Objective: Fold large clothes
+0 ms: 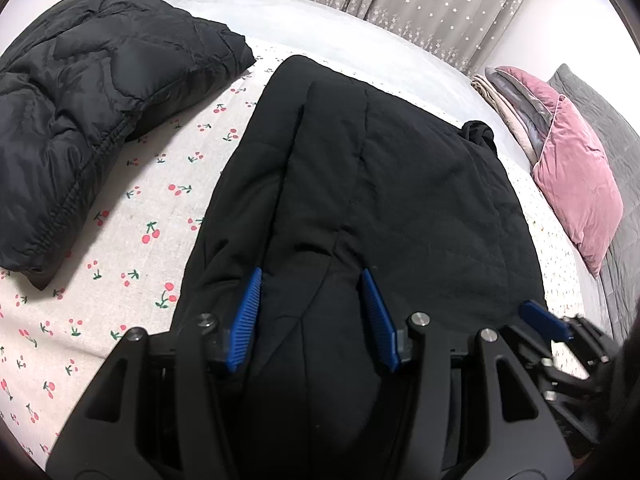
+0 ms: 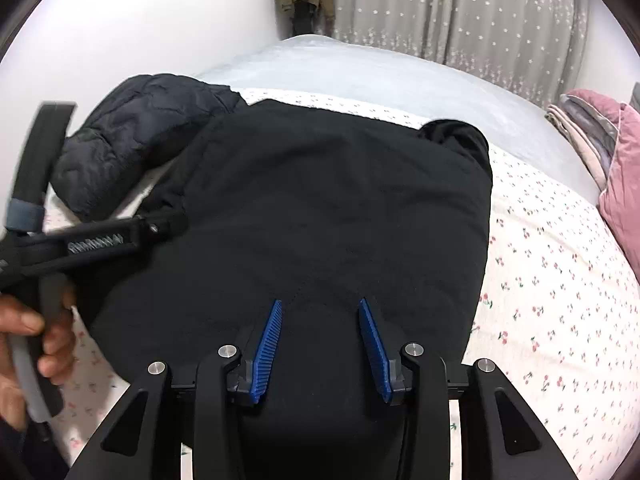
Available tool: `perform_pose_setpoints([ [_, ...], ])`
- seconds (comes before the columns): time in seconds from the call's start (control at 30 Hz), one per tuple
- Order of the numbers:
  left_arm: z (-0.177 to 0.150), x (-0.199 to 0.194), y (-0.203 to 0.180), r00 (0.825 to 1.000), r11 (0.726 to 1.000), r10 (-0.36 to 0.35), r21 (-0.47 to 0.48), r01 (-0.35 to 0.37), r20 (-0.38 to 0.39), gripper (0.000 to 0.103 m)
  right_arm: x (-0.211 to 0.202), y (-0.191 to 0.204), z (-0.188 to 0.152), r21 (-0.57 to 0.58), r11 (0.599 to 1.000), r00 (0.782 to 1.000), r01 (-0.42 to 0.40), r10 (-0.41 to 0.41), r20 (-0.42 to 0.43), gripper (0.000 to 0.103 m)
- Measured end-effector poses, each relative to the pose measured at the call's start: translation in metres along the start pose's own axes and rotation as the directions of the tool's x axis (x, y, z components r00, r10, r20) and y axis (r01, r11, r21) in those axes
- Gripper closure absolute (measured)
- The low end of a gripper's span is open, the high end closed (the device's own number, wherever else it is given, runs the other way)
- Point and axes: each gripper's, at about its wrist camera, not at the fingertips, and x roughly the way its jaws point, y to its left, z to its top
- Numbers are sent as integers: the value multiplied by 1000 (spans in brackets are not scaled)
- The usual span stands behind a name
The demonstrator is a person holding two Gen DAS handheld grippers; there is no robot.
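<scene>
A large black coat point(image 1: 384, 184) lies folded lengthwise on the cherry-print bed sheet point(image 1: 152, 208); it also fills the middle of the right wrist view point(image 2: 320, 208). My left gripper point(image 1: 312, 276) is open, its blue fingers point(image 1: 248, 316) resting over the coat's near end. My right gripper point(image 2: 320, 304) is open too, its blue fingers point(image 2: 372, 344) over the coat's near edge. The right gripper also shows in the left wrist view point(image 1: 548, 324), and the left gripper's body shows at the left of the right wrist view point(image 2: 100, 240).
A black puffer jacket point(image 1: 88, 112) lies folded at the left of the bed point(image 2: 132, 136). A pink cushion point(image 1: 576, 184) and stacked blankets point(image 1: 508, 96) sit at the right. A pale blanket point(image 1: 320, 28) covers the far end. Curtains point(image 2: 460, 12) hang behind.
</scene>
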Motion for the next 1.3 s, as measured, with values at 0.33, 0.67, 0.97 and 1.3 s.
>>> perform_pose_setpoints([
  [0.33,2,-39,25,988,985,-152,-80,152,11,48,-12,4,-7,46,998,999,34,-35,36,52],
  [0.67,-12,-42,60,955,939,-296,-190,287,-16,41,-54,-51,-14,277,954,990,-117,90,108,26],
  [0.97,-4,-54,58,993,980,-117,-162,118,14,22,-25,-110,-42,528,814,967,-243,242,72,24],
  [1.3,-6,-5,82,944,917,-309,-302,262,-120,3,16,-133,-50,644,676,912,-358,400,86,19],
])
